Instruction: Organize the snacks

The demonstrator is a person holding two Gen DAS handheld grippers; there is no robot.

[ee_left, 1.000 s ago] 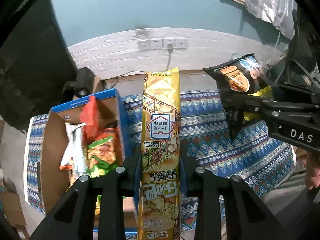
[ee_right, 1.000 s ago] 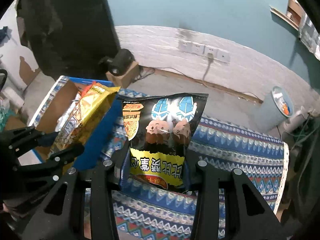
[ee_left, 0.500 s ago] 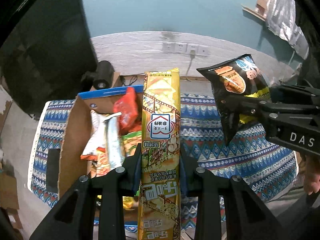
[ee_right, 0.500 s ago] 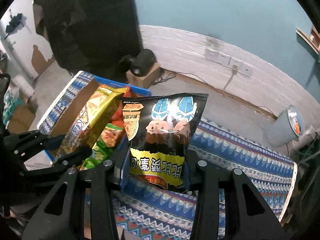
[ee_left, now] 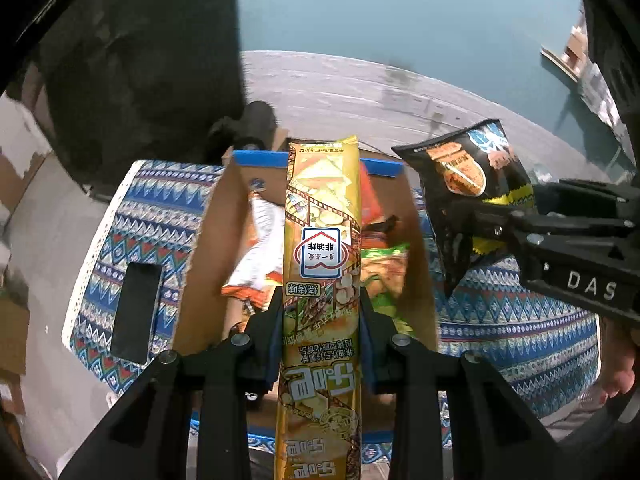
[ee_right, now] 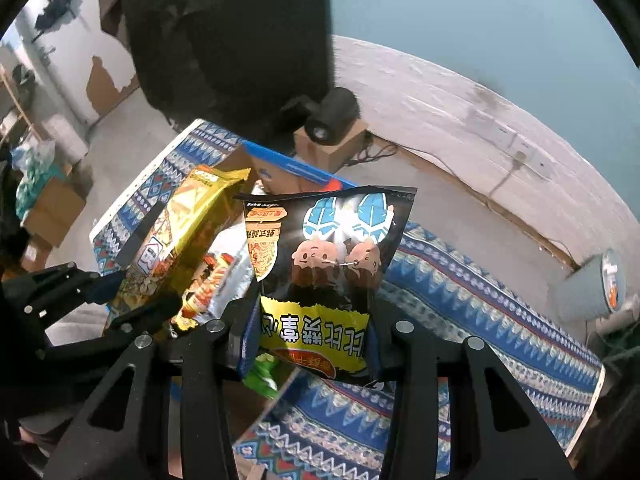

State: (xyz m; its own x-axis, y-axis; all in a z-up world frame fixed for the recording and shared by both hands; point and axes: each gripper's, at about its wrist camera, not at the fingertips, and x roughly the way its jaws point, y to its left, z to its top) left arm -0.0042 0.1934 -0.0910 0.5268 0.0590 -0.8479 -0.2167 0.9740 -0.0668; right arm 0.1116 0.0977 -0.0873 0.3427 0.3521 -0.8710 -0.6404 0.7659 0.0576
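Note:
My left gripper is shut on a long yellow snack pack and holds it above an open cardboard box with a blue rim that holds several snack packs. My right gripper is shut on a black snack bag and holds it over the box's right side. The black bag and the right gripper show in the left wrist view. The yellow pack shows in the right wrist view, held by the left gripper.
The box stands on a table under a blue patterned cloth. A black phone lies on the cloth left of the box. A black camera on a small carton stands behind the table. A grey bin stands at the right.
Both grippers have moved left with their packs. The yellow pack now hangs over the middle of the box and the black bag over its right side.

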